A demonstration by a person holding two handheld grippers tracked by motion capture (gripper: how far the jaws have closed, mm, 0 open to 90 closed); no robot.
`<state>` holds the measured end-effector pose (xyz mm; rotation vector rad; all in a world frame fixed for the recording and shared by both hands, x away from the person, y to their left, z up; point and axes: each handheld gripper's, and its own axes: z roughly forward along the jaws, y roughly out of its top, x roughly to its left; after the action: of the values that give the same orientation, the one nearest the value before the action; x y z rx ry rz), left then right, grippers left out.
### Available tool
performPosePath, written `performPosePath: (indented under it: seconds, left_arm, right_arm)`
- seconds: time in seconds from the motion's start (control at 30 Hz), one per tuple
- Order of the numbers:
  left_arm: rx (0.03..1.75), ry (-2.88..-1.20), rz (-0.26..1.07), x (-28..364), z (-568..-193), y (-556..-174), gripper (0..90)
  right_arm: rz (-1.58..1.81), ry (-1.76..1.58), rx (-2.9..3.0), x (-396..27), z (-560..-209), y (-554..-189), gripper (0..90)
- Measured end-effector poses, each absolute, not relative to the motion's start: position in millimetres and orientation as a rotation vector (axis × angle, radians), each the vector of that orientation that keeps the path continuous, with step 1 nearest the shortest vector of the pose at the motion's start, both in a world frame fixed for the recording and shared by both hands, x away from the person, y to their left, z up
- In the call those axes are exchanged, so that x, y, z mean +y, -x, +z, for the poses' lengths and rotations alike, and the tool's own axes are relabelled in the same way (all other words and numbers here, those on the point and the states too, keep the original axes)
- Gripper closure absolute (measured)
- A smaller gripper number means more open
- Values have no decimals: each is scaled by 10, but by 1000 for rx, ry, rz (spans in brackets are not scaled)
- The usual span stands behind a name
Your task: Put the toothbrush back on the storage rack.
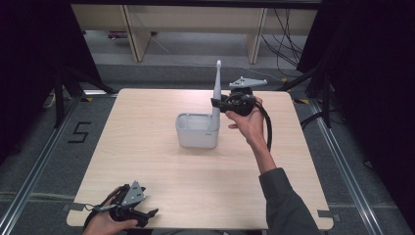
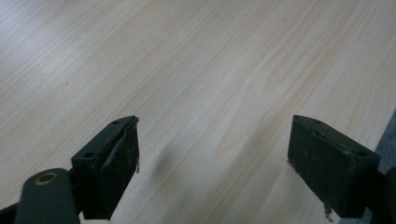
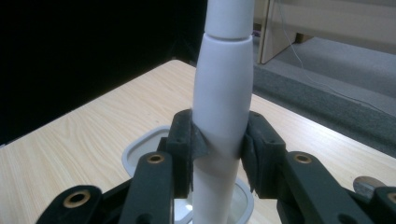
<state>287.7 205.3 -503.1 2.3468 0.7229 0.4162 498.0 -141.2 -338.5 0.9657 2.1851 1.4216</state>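
Two grippers are working here, and the nearer one, your left gripper (image 1: 147, 215), is resting at the front edge of the worktop (image 1: 147, 147) with its fingers (image 2: 112, 168) spread wide and grasping nothing. You are probably parking it there, well apart from everything else, to keep it out of the way while the other hand works.

Farther in, one grey holder (image 1: 197, 130) is standing upright near the middle of the worktop. It is showing two openings on top, a wide one on the left and a narrower one at its right end.

Just beyond it, your right gripper (image 1: 215, 104) is reaching in from the far right side, and its fingers (image 3: 184, 144) are clenching the body of one white electric toothbrush (image 1: 216, 93). You are holding the toothbrush upright, head up, with its lower end sitting in the narrower right-hand opening, touching or just inside the rim. Gripping it mid-body and keeping it vertical seems meant to let it slide straight along that opening without knocking the holder.

So you are dealing with one toothbrush, one holder and two grippers.
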Motion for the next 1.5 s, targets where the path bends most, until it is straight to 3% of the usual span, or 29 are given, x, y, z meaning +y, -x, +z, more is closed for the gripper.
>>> performPosePath:
  seconds: [1.5]
  left_arm:
    - [723,-2343,415,2055,-5027,-2874,164]
  right_arm:
    - [1306,-1084,2246,-1305,-3938,-5179,667]
